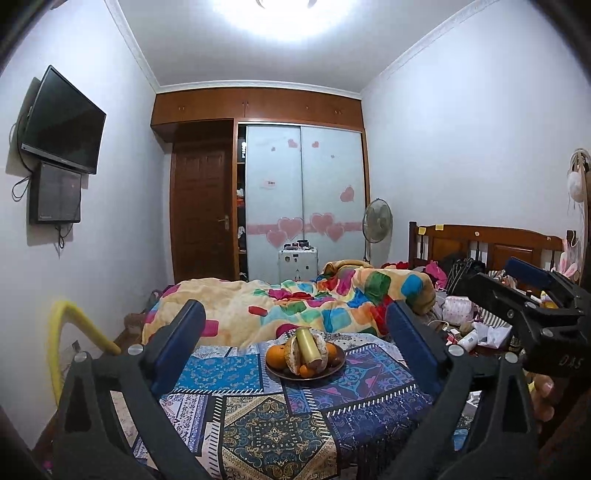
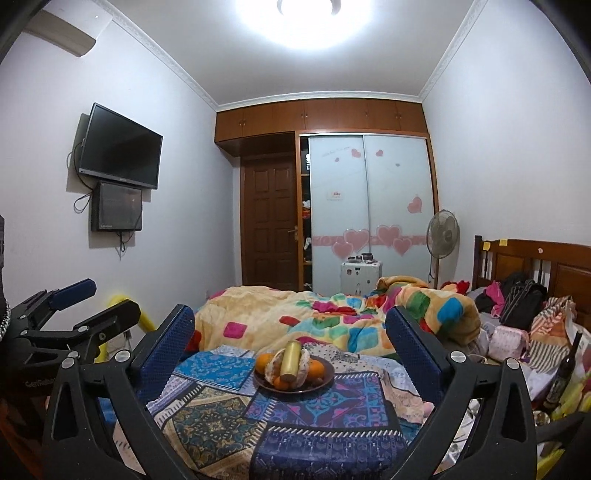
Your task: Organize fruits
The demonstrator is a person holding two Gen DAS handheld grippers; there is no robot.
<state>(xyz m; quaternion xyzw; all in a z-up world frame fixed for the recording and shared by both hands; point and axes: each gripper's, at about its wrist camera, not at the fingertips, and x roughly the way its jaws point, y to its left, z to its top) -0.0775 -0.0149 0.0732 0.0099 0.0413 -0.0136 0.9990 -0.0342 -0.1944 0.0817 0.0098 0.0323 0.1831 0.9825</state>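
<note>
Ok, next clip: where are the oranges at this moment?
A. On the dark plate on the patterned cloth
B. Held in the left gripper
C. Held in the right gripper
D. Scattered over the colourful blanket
A: the oranges sit on the dark plate with other fruit, on the patterned cloth, while the left gripper and right gripper both stand open and empty short of it.

Ceiling lamp (image 1: 284, 11) blazes overhead, blown out to white glare in both views. Room evenly bright, shadows soft. Fisheye bends the walls; corners go black. Focus fairly sharp throughout.
</note>
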